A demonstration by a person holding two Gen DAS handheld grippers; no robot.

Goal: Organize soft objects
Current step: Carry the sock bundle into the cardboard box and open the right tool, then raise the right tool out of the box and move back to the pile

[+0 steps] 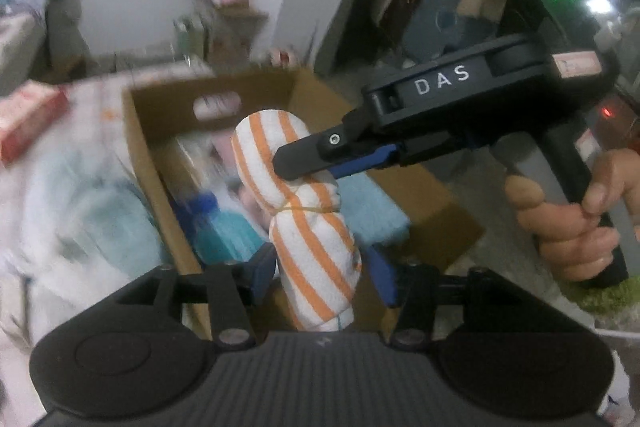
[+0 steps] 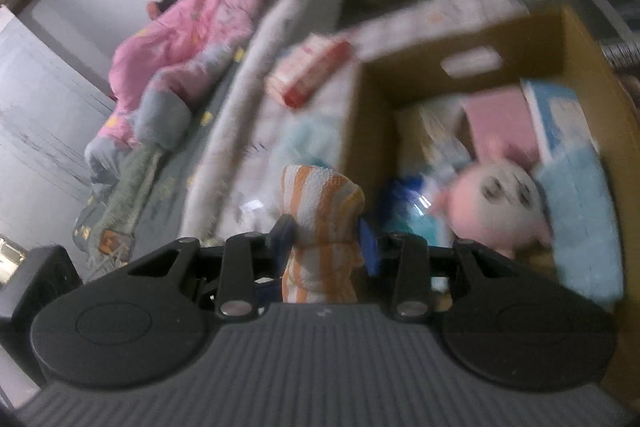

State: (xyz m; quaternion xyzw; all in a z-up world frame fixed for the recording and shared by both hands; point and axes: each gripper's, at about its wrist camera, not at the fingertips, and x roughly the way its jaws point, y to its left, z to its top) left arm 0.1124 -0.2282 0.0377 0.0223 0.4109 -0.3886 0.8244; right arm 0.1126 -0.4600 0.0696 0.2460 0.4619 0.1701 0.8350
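Left wrist view: the left gripper (image 1: 320,269) stands released around the lower end of the striped towel roll (image 1: 316,255) — blue pads either side, a gap showing on the right, so nothing is pinching here. No earlier picture is given, so only the stance counts: loose about the roll, not clamped. Higher up, the right gripper (image 1: 296,163) comes in from the right, its fingers clenched on the roll just above the rubber band (image 1: 304,207) that cinches its middle. A hand (image 1: 568,223) wraps the handle of that gripper at the far right.

Right wrist view: the right gripper (image 2: 326,233) has the same orange-and-white roll (image 2: 320,223) squeezed between its blue pads, the cloth bulging above them — a firm hold.

Outward now. The roll hangs over the near edge of an open cardboard box (image 1: 160,163), upright and slightly tilted. Inside the box: a pink plush toy (image 2: 500,203) with a pale face, a light blue towel (image 2: 580,223), a pink flat packet (image 2: 496,123) and a blue-capped bottle (image 1: 224,223). Left of the box lies a bed (image 2: 256,115) with a red-and-white carton (image 2: 308,75) on it, and farther back a pink quilt (image 2: 192,39).
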